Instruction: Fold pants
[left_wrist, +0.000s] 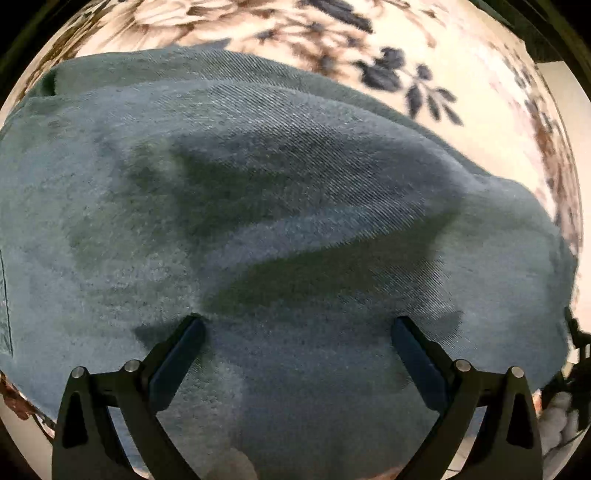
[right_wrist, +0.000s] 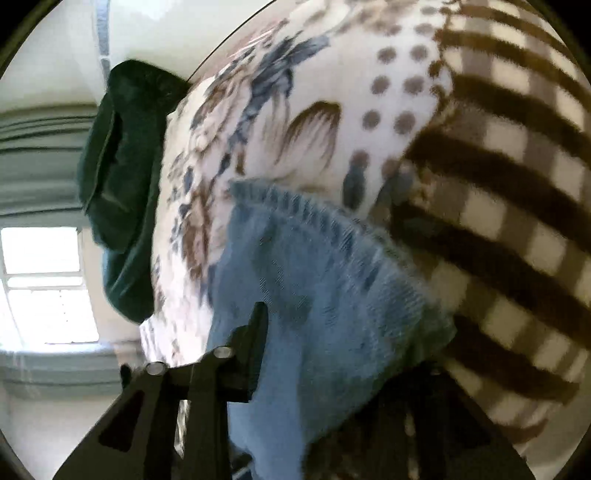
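Jaws of right gripper (right_wrist: 280, 332) clamp pants (right_wrist: 332, 295) over floral blanket (right_wrist: 295, 92).

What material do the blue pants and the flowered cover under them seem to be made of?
Blue pants: likely denim, matte and faded; fine diagonal twill lines show, and the gathered edge is ribbed. Flowered cover: probably soft fleece or plush; its printed flowers look fuzzy, though blur may add to that.

This looks like a home bedroom. A soft cream fleece blanket printed with brown and blue flowers, dots and brown checks (right_wrist: 369, 96) covers the surface, a dark green cushion (right_wrist: 122, 184) lies at its edge, and a bright paned window (right_wrist: 44, 284) shows beyond.
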